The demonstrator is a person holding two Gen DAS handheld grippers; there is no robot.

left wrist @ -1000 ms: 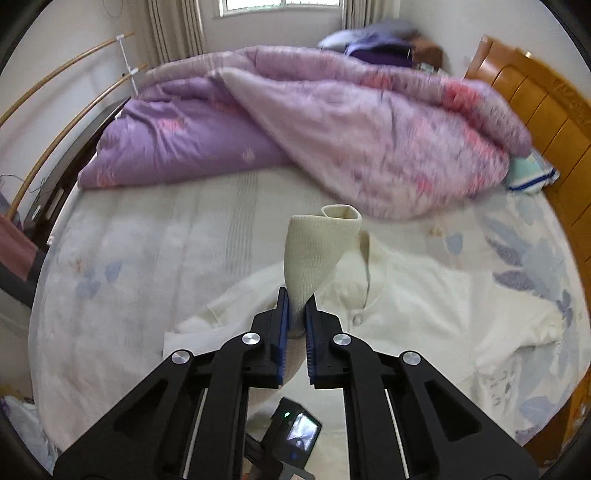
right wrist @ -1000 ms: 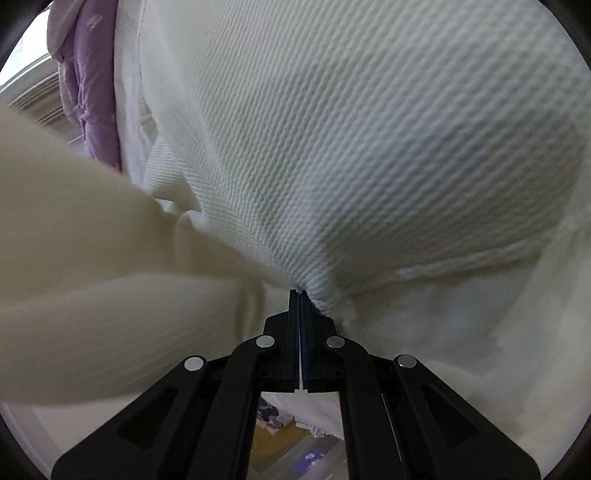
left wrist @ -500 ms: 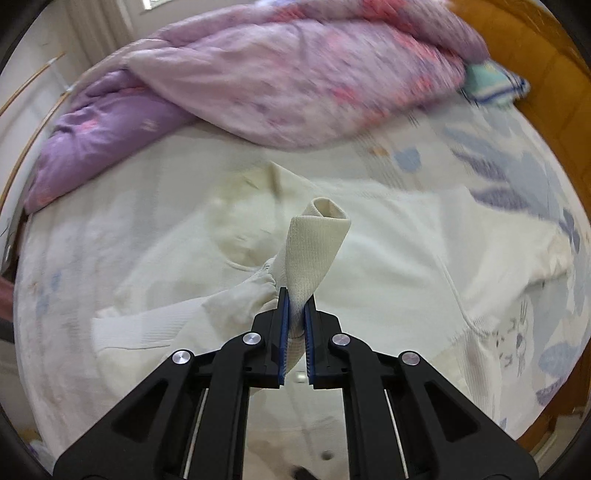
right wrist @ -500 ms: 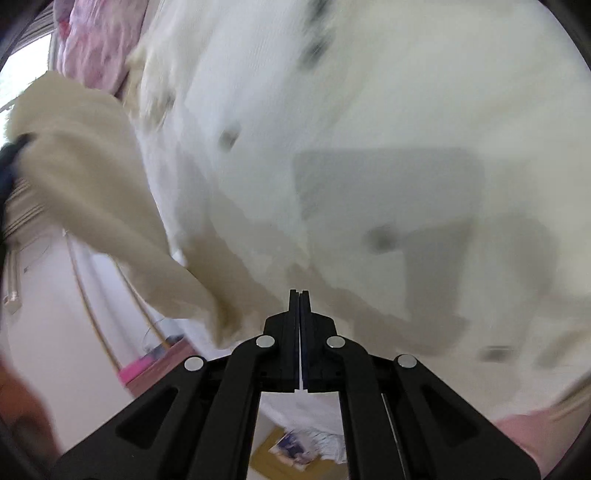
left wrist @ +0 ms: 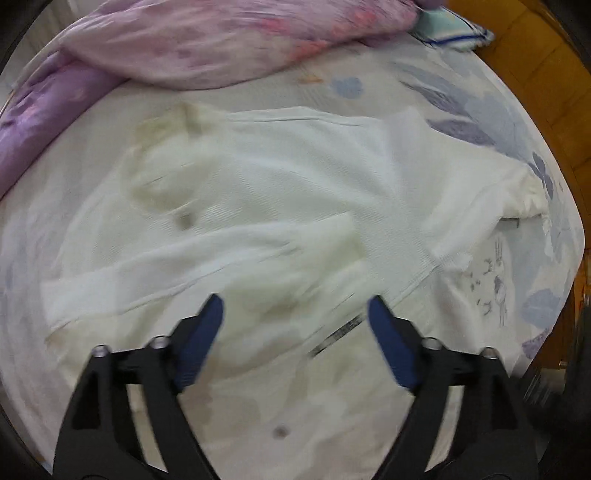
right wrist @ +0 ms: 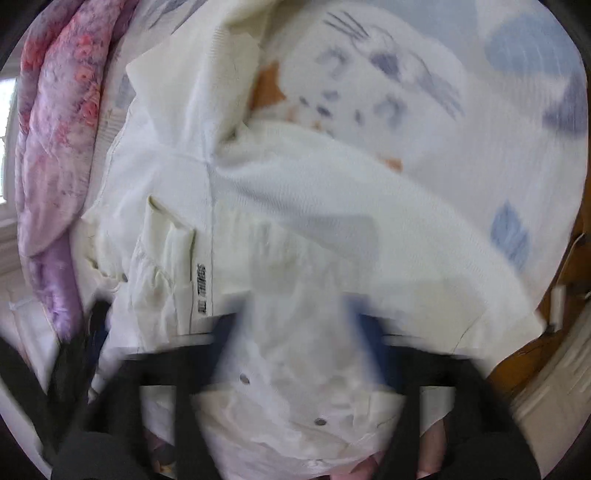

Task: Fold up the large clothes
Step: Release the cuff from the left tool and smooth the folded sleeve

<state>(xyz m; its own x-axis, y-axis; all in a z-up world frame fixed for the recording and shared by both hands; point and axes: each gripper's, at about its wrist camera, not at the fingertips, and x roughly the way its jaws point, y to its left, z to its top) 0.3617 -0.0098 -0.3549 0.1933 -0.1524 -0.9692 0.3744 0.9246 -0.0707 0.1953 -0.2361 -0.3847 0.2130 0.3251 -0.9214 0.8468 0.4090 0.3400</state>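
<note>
A large cream-white buttoned garment [left wrist: 280, 192] lies spread on the bed, one sleeve folded across its body. My left gripper [left wrist: 295, 306] hangs over the garment's near edge with its jaws opening wide; nothing sits between the blue pads [left wrist: 201, 332]. In the right wrist view the same garment [right wrist: 295, 206] fills the middle, its black label and small buttons showing. My right gripper [right wrist: 295, 325] is motion-blurred, its jaws opening wide apart above the cloth, which lies below and is not pinched.
A crumpled purple and pink quilt [left wrist: 207, 40] lies along the far side of the bed. The floral bedsheet [left wrist: 498, 280] shows around the garment. A wooden headboard [left wrist: 546, 66] borders the right, with a striped pillow [left wrist: 450, 33] by it.
Both grippers have let go: the left released the ribbed cuff, now lying flat, and the right released the pinched cloth. Both now look down on the laid-out garment.
</note>
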